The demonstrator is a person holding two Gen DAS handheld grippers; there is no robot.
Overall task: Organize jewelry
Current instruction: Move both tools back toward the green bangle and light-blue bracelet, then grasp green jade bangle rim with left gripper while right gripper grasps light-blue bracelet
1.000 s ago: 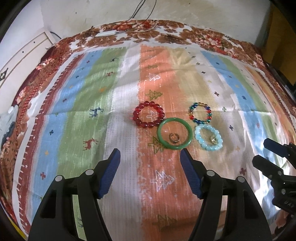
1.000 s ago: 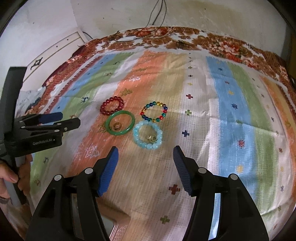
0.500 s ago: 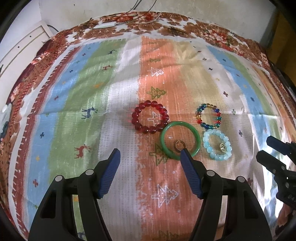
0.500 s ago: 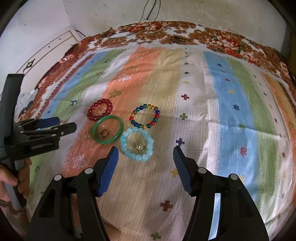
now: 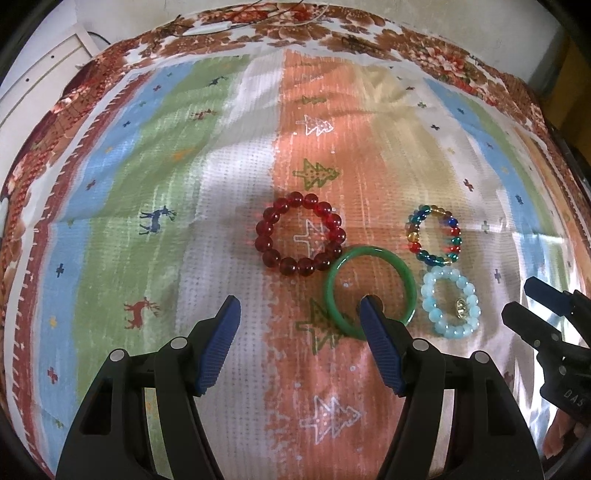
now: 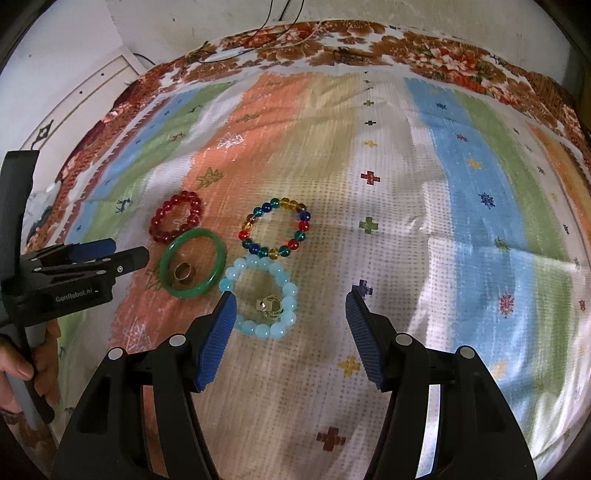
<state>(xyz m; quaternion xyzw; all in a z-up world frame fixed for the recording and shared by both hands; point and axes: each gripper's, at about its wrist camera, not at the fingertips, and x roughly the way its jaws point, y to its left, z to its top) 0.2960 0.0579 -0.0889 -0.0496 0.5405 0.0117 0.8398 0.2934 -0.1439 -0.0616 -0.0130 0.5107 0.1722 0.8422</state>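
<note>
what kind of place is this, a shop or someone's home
Most likely a home: the jewelry lies on a striped cloth with deer and tree motifs over a floral cover, beside a plain white wall with loose dangling wires.

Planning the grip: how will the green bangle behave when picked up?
The green bangle looks like one solid glossy ring, so probably stiff and slippery between pads. Lying flat, it may slide on the cloth when pushed. The ring inside would likely stay behind.

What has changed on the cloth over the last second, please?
Both grippers have closed in on the jewelry: the left gripper toward the green bangle, the right gripper toward the pale blue bracelet. Both stayed open and empty; no piece moved.
</note>
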